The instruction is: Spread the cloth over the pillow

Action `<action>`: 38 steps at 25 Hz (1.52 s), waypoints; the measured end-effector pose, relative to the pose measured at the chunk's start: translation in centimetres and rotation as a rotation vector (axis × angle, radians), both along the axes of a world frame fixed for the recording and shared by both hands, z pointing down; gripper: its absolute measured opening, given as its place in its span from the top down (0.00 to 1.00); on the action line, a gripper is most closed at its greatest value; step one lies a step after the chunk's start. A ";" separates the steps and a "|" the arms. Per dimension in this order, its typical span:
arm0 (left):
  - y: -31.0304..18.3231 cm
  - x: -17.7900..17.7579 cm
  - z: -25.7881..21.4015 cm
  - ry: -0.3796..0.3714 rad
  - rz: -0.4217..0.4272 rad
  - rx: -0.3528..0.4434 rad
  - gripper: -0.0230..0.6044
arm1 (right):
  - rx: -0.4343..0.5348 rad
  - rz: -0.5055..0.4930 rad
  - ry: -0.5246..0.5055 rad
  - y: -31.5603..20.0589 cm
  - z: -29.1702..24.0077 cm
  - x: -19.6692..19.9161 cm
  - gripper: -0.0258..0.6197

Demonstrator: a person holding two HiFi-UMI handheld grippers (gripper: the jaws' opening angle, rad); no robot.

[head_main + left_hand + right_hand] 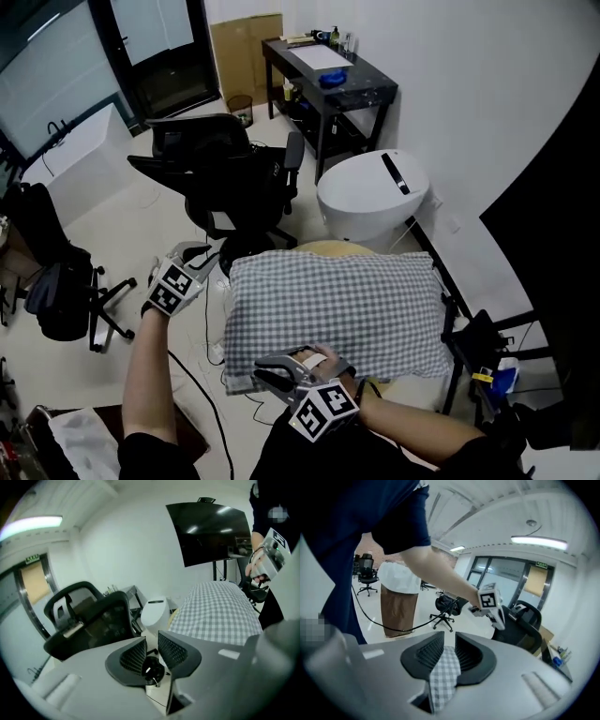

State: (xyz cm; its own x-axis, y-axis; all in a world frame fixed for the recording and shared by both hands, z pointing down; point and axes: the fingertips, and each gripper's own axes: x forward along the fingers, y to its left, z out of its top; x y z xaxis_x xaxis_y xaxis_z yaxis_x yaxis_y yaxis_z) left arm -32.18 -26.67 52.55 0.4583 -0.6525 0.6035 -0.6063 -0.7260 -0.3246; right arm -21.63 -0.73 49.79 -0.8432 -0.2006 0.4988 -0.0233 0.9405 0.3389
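Note:
A grey-and-white checked cloth lies spread flat over a yellowish pillow, of which only edges show. My left gripper hangs just off the cloth's left edge, over the floor. In the left gripper view its jaws stand apart with nothing between them, and the cloth lies beyond. My right gripper is at the cloth's near left corner. In the right gripper view its jaws are parted, and a strip of the cloth still lies loosely in the gap.
A black office chair stands right behind the pillow, next to a white rounded unit. A black desk is at the back wall. Another chair is at the left, a black stand at the right. Cables trail on the floor.

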 end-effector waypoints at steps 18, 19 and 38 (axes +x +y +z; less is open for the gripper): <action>27.9 24.1 -8.6 0.273 0.044 0.123 0.96 | -0.153 0.496 -0.284 3.1 -5.4 25.9 0.95; 29.2 25.4 -8.2 0.277 0.055 0.109 0.96 | -0.169 0.507 -0.287 3.7 -5.4 26.7 0.95; 38.4 33.4 -7.0 0.240 0.095 0.069 0.82 | -0.208 0.500 -0.296 10.6 -5.9 33.4 0.95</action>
State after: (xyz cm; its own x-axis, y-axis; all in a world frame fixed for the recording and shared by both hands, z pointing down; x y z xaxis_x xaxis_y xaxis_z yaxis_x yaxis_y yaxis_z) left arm 1.24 11.68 45.56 0.6442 -0.6358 0.4252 -0.6022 -0.7644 -0.2305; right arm 11.76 9.91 43.85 -0.7808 -0.5313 0.3287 -0.5437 0.8370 0.0615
